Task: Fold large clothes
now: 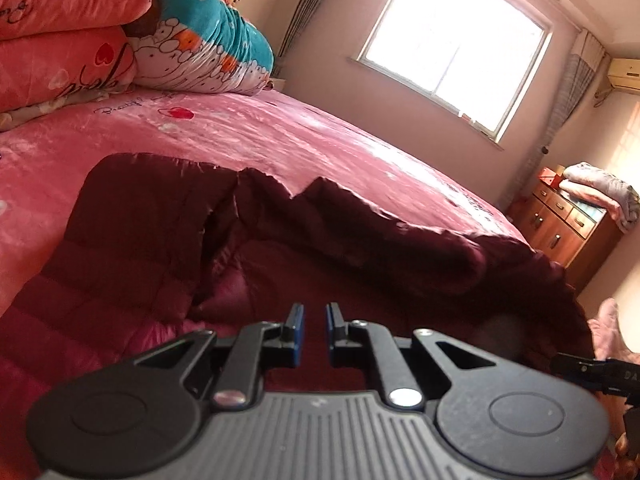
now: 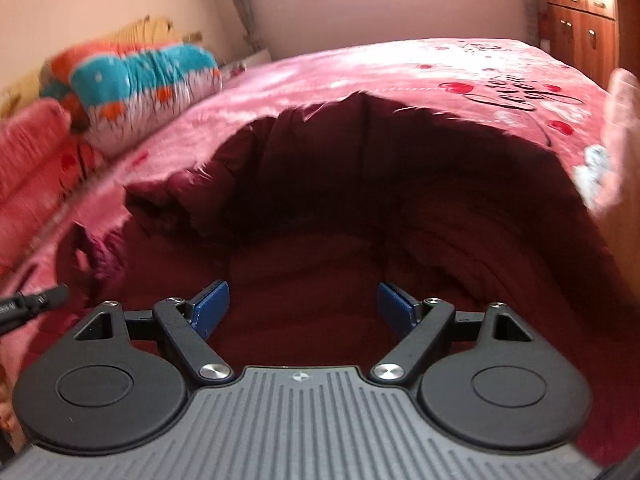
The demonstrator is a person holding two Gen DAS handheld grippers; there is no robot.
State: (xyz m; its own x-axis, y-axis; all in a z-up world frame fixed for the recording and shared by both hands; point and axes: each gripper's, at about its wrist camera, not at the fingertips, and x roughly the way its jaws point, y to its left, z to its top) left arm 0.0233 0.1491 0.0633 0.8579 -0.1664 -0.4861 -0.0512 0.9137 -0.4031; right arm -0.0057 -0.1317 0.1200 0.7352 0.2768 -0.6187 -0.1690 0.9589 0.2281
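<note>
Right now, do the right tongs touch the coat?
Apart: the right wrist view shows the right tongs open, pads clear above the coat.

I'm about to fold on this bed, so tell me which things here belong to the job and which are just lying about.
Part of the job: dark red padded coat, left gripper, right gripper.

Just lying about: pink bedspread, teal and white rolled quilt, folded pink quilts, wooden dresser.

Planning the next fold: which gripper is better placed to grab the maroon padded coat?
Right, probably. The right gripper is open over the maroon padded coat; the left gripper is almost shut and empty.
</note>
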